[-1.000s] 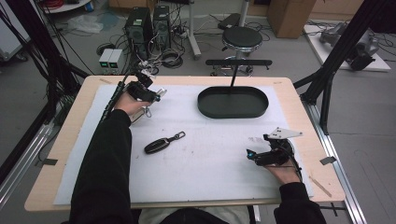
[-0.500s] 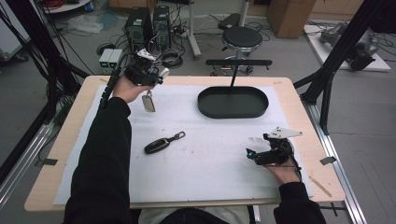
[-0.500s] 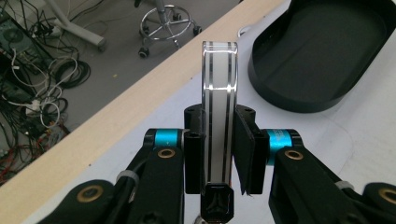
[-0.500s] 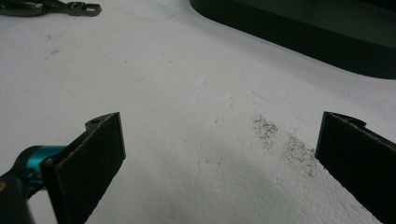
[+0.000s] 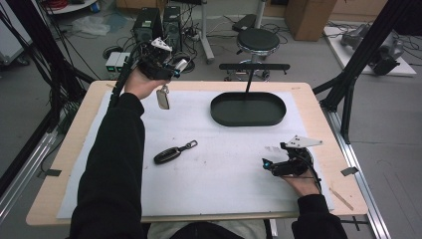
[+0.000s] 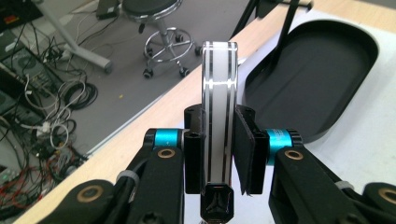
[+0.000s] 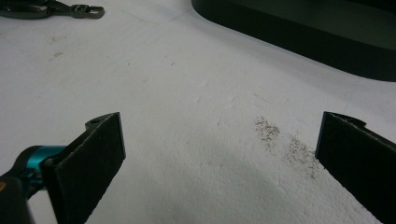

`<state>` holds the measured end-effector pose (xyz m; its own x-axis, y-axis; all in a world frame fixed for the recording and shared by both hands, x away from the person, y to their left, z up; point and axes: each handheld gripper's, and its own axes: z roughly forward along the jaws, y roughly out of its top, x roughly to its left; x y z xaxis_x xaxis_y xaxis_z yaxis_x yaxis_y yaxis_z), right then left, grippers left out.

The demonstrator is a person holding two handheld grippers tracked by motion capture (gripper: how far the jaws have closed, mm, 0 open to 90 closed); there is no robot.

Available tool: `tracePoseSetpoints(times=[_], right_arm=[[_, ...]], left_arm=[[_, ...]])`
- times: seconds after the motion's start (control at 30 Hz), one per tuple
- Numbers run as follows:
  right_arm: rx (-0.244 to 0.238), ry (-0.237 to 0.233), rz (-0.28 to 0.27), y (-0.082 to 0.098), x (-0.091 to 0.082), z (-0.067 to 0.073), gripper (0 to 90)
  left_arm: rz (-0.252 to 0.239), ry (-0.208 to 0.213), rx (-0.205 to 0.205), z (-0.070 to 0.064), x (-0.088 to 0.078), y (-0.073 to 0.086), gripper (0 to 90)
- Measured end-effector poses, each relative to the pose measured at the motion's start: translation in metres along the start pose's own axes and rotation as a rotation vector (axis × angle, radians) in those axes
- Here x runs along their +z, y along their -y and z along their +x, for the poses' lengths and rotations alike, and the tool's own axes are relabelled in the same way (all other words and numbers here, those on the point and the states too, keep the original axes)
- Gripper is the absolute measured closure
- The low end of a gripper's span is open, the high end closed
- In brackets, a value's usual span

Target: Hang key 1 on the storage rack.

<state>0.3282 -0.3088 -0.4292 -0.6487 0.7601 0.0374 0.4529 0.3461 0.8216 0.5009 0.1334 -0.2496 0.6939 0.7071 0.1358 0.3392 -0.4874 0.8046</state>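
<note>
1. The thing I have in hand is a slim, flat key fob point(image 6: 218, 112), pale on its narrow edge with dark glossy stripes and a black cap at its lower end. My left gripper point(image 6: 217, 140) is clamped across its two broad faces, lifted above the far left corner of the table point(image 5: 74, 149), up and to the left of the black tray point(image 5: 248, 108).
2. I judge it light, rigid and smooth-skinned, so it could slide in the pads; holding it across the flat faces near its middle, as now, seems the safest grip. In the high view the fob point(image 5: 162, 97) hangs below the gripper point(image 5: 166, 69).
3. The tray is an oval dish of matte black with a low rim, and it is empty; a thin black post rises at its far side.
4. A second fob point(image 5: 167, 155), dark and rounded with a metal clip, lies on the white mat point(image 5: 224, 184), down and to the left of the tray.
5. My right gripper point(image 7: 219, 154) rests below and to the right of the tray, pads wide apart with nothing between them, over the mat's rough, foam-like surface.
</note>
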Motion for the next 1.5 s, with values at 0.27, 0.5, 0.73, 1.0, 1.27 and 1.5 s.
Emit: tracePoseSetpoints(times=[0.27,0.5,0.73,1.0,1.27,1.5], right_arm=[[0.004,-0.003,0.000,0.000,0.000,0.000,0.8],[0.008,-0.008,-0.011,0.000,-0.002,0.000,0.8],[0.008,-0.009,-0.009,0.000,-0.002,-0.001,0.8],[0.004,-0.005,-0.007,0.001,-0.001,-0.001,0.8],[-0.003,-0.008,-0.002,0.001,-0.001,0.000,0.8],[0.000,-0.009,-0.003,0.001,-0.001,-0.001,0.8]], left_arm=[[-0.019,0.008,0.038,-0.012,0.003,-0.022,74.9],[-0.045,0.030,0.069,-0.028,0.012,-0.048,74.9],[-0.053,0.050,0.071,-0.038,0.023,-0.066,74.9],[-0.063,0.075,0.092,-0.052,0.037,-0.077,74.9],[-0.065,0.098,0.101,-0.065,0.051,-0.085,75.0],[-0.067,0.116,0.098,-0.071,0.065,-0.097,75.0]])
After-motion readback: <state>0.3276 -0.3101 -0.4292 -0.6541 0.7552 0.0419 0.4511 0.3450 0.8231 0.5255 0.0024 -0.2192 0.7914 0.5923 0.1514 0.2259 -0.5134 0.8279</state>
